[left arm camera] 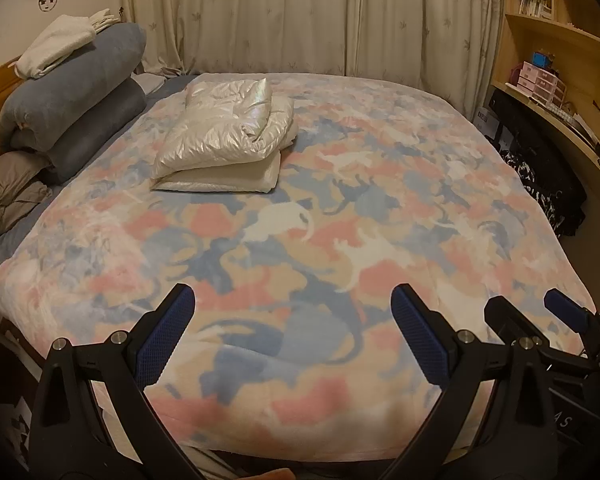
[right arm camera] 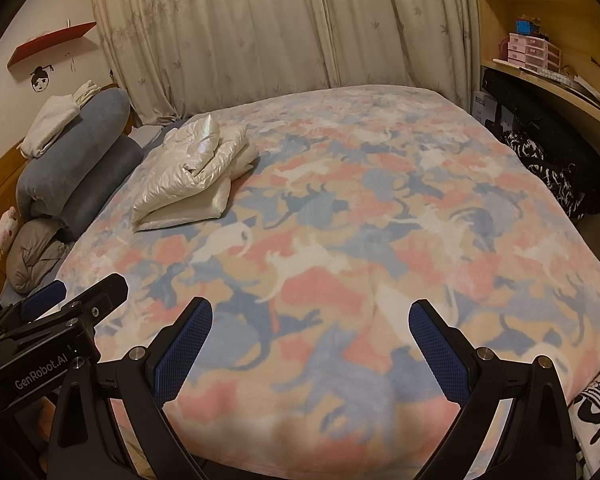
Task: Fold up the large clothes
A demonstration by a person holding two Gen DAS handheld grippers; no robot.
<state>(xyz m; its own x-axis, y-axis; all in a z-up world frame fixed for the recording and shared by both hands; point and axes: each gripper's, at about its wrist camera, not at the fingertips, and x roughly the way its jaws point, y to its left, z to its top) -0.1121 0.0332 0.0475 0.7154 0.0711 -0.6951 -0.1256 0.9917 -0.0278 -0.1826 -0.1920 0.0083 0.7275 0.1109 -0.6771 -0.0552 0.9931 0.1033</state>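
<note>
A shiny white puffer jacket (left arm camera: 224, 136) (right arm camera: 192, 176) lies folded in a stack at the far left of the bed, on a pink, blue and beige cat-print blanket (left arm camera: 300, 248) (right arm camera: 360, 248). My left gripper (left arm camera: 294, 300) hovers open over the near edge of the blanket, nothing between its blue pads. My right gripper (right arm camera: 310, 314) is open too, above the same near edge and empty. In the left wrist view the right gripper (left arm camera: 540, 308) shows at the lower right. The left gripper (right arm camera: 80, 288) appears at the lower left of the right wrist view.
Rolled grey-blue bedding (left arm camera: 72, 92) with white folded cloth (left arm camera: 56, 46) on top and a grey pillow (left arm camera: 8, 196) sit by the wooden headboard at the left. Curtains (left arm camera: 300, 16) hang behind the bed. A wooden desk with shelves (left arm camera: 560, 80) and dark bags (left arm camera: 540, 172) stand on the right.
</note>
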